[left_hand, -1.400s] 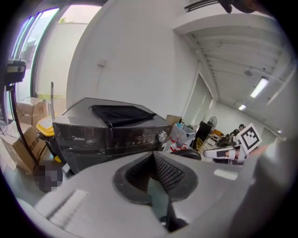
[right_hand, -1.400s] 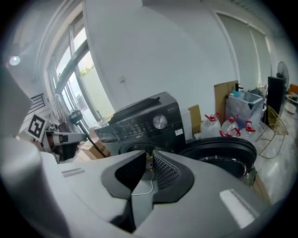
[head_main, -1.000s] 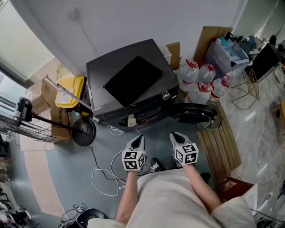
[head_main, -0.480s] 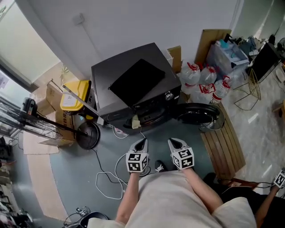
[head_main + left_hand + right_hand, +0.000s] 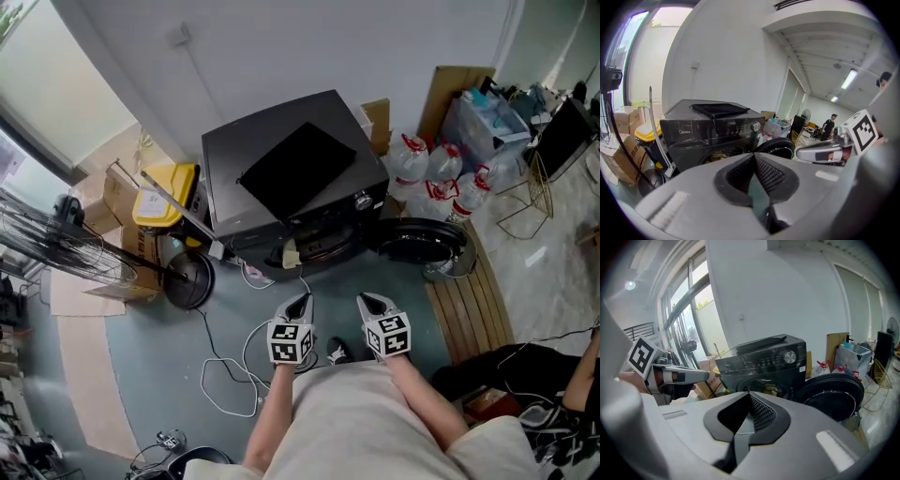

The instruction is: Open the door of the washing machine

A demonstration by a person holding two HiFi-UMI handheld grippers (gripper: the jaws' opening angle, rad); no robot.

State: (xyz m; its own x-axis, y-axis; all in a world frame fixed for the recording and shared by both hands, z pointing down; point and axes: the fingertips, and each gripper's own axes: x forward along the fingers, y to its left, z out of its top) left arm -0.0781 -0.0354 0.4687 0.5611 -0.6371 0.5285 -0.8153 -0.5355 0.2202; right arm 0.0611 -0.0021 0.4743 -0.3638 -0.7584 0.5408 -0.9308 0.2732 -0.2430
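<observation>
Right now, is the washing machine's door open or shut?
Open. The door stands swung out to the right of the washing machine, and the right gripper view shows the drum opening uncovered.

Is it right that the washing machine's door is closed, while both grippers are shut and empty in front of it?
Not quite: the door is open, swung out to the right of the washing machine, as the head view and the right gripper view show. The rest holds: the left gripper and the right gripper are shut, empty and in front of the machine.
</observation>
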